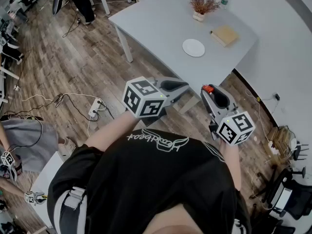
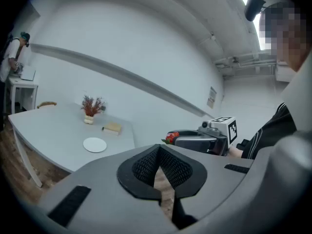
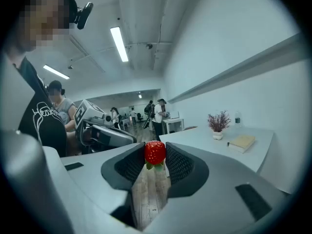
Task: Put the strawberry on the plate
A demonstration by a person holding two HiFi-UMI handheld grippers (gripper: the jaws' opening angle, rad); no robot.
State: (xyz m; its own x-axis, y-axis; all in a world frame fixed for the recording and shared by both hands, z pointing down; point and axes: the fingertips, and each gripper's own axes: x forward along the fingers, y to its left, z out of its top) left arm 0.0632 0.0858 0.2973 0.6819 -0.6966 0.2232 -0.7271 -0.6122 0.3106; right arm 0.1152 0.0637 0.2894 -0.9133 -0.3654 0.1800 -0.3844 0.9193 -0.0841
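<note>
A red strawberry (image 3: 155,152) with green leaves sits pinched between the pads of my right gripper (image 3: 155,155), which is shut on it. In the head view the strawberry (image 1: 208,88) shows at the tip of the right gripper (image 1: 209,91), held in the air short of the table's near edge. The white round plate (image 1: 193,48) lies bare on the grey table (image 1: 156,28), beyond both grippers. My left gripper (image 1: 183,87) is beside the right one, jaws shut on nothing (image 2: 158,148). From the left gripper view I see the plate (image 2: 94,144) and the strawberry (image 2: 170,138).
A potted dried plant (image 1: 202,6) and a tan book (image 1: 224,35) stand on the table behind the plate. Wooden floor with cables and a power strip (image 1: 95,107) lies to the left. Other people and desks are at the room's far end (image 3: 156,113).
</note>
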